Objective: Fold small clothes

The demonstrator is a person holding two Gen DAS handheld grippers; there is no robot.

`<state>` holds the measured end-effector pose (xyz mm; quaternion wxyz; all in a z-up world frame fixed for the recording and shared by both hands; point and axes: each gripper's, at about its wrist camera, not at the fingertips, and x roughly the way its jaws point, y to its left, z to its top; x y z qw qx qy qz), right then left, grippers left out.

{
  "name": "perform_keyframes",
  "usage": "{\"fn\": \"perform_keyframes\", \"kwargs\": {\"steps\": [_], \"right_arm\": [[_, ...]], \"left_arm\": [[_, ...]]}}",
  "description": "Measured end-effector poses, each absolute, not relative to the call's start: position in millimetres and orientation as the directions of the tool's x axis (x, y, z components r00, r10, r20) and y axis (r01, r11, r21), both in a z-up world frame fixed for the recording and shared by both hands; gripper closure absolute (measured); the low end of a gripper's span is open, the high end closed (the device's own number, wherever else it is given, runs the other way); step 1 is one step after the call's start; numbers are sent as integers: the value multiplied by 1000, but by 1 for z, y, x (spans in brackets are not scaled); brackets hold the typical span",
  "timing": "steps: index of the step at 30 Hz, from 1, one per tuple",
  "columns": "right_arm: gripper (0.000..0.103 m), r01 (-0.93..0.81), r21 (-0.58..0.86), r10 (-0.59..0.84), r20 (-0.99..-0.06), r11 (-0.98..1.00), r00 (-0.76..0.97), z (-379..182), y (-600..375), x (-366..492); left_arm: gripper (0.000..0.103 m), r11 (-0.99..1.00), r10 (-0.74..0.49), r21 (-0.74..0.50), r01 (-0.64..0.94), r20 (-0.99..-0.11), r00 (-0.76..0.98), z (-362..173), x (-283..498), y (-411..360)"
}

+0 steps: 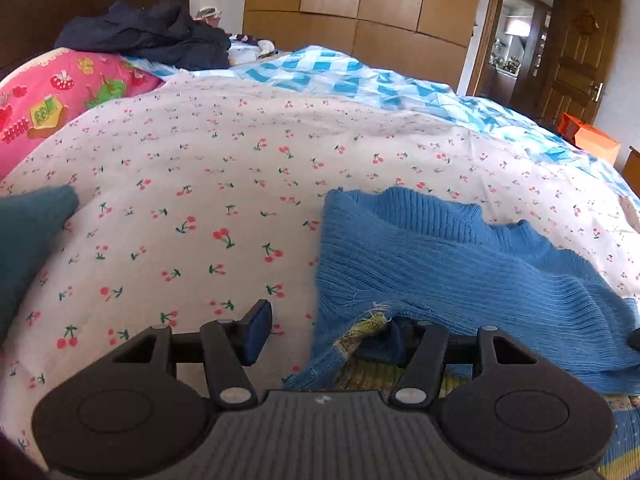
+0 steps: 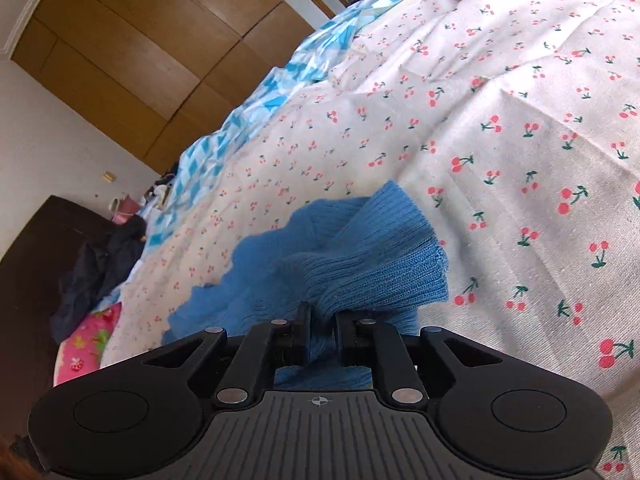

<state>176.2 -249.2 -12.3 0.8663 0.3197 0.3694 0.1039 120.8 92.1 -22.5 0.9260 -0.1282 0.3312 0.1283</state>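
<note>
The right gripper [image 2: 320, 334] is pinching the blue sweater [image 2: 352, 256] on the bed [image 2: 520, 120] while the left gripper [image 1: 328, 332] is gaping open at its edge.

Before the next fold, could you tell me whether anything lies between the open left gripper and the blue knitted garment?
Nothing visible does. The left gripper stands open right at the edge of the blue knitted garment, whose fabric already covers its right finger. The right gripper is pinching the same garment on the cherry-print sheet.
</note>
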Motion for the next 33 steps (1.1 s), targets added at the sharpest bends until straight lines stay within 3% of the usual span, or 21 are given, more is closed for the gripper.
{"fn": "perform_keyframes", "kwargs": {"steps": [4,10,17,19,23,27,30,33], "right_arm": [[89,45,629,414,-561,776,716,-6,-248,180],[89,26,644,437,-548,764,713,-3,-248,184],[81,24,645,448,-556,764,700,-7,-243,188],[82,23,637,439,-557,771,704,-6,-241,187],[85,17,644,438,-540,765,719,-3,-239,181],[88,37,609,408,-574,792,710,-13,-232,177],[87,73,594,392,-612,801,687,-26,-230,179],[89,76,600,386,-601,796,700,-23,-233,176]], "left_arm": [[40,954,134,-133,-269,-614,778,-11,108,86],[34,967,250,112,-227,-556,793,-12,106,57],[34,933,340,287,-217,-509,791,-24,131,40],[33,930,349,287,-228,-504,790,-25,134,43],[33,930,360,136,-341,-519,775,-13,132,78],[33,912,370,66,-405,-559,742,-14,122,104],[33,918,352,86,-387,-626,696,-27,127,105],[34,922,373,148,-359,-589,717,-27,127,92]]}}
